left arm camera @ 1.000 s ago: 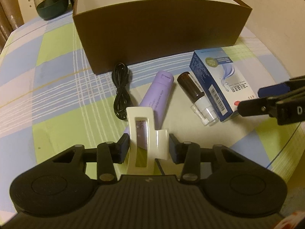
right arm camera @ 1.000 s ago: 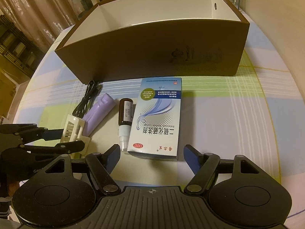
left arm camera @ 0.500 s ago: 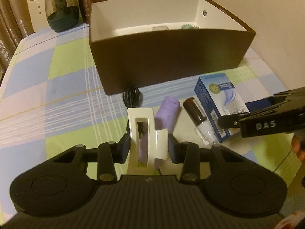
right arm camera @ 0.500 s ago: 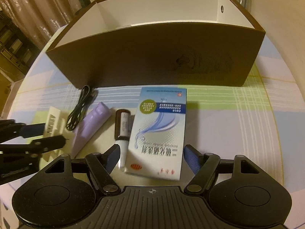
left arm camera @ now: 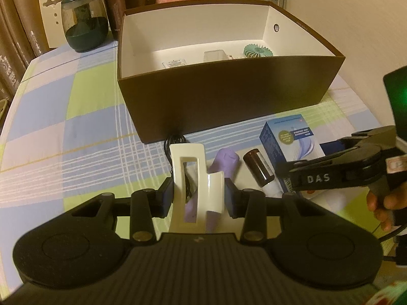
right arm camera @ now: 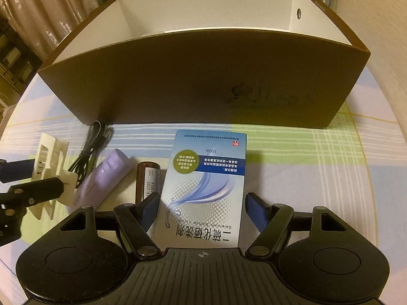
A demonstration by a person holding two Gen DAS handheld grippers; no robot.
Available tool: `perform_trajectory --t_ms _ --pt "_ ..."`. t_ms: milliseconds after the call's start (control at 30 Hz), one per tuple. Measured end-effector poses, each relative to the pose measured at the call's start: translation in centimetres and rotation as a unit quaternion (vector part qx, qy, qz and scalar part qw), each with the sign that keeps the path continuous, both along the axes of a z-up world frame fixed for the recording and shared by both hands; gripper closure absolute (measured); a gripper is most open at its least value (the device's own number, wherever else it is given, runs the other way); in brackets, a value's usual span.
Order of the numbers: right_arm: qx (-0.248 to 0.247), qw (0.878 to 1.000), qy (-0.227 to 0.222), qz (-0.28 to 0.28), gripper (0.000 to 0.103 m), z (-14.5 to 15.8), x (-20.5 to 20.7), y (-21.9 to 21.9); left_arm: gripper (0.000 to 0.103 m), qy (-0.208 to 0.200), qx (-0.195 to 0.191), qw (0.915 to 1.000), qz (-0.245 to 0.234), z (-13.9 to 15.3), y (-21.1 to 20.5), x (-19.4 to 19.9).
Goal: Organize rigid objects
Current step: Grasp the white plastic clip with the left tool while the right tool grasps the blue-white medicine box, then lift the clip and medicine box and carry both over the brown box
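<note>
The bench (left arm camera: 63, 132) carries the open brown box (left arm camera: 229, 91), the collection point. The medicine carton (right arm camera: 203, 190) lies flat before it; the right hand-held gripper (right arm camera: 202, 213) straddles it, fingers spread, ready to clamp. The left hand-held gripper (left arm camera: 198, 195) clamps the white hair clip (left arm camera: 193, 178), raised for transfer.

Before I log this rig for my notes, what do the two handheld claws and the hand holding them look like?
Both are matte black plastic with a ribbed body and two round discs. The left claw and right claw have blue finger pads. White "DAS" lettering marks the right one's side. A bare hand grips it, with a black cable below.
</note>
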State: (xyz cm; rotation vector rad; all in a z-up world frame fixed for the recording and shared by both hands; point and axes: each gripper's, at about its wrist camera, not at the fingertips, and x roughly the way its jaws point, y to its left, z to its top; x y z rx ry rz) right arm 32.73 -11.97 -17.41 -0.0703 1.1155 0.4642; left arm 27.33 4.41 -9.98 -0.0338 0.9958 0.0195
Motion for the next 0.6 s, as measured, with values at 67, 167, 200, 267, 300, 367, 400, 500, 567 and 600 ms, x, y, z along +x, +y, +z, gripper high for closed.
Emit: perform_trajectory --t_ms 67,167,200,267,300,367,400,500,567,600 --pt "-0.004 1.0 0.002 0.001 0.03 -0.2 0.0 0.1 0.065 0.0 0.001 1.0 0.001 0.1 -0.1 0.0" --pt "-0.005 1.0 -0.007 0.003 0.036 -0.2 -0.2 -0.1 0.065 -0.002 0.002 1.0 0.001 0.2 0.0 -0.1" --pt "-0.005 1.0 -0.008 0.006 0.037 -0.1 -0.2 -0.2 0.065 -0.002 0.002 1.0 0.002 0.2 0.0 -0.1" --pt "-0.006 1.0 -0.011 0.01 0.038 0.0 -0.4 -0.2 0.065 -0.003 0.002 1.0 0.002 0.3 0.1 -0.2" --pt "-0.005 1.0 -0.014 0.009 0.038 0.2 -0.4 -0.4 0.065 -0.004 0.002 1.0 0.002 0.4 0.1 -0.3" --pt "0.005 1.0 -0.015 0.009 0.038 0.6 -0.6 -0.8 0.065 -0.006 0.002 1.0 0.003 0.5 0.1 -0.3" --pt "0.009 1.0 -0.015 0.008 0.038 0.9 -0.7 -1.1 0.065 -0.006 0.002 1.0 0.003 0.6 0.1 -0.4" --pt "0.021 0.999 -0.021 0.01 0.038 2.0 -1.2 -1.7 0.065 -0.01 0.002 0.9999 0.002 1.1 0.0 -0.5" --pt "0.031 0.999 -0.025 0.012 0.038 3.0 -1.5 -2.2 0.065 -0.016 0.001 0.9999 0.002 1.5 0.0 -0.6" --pt "0.035 0.999 -0.026 0.013 0.038 3.5 -1.7 -2.4 0.065 -0.019 0.002 0.9998 0.002 1.8 -0.1 -0.6"
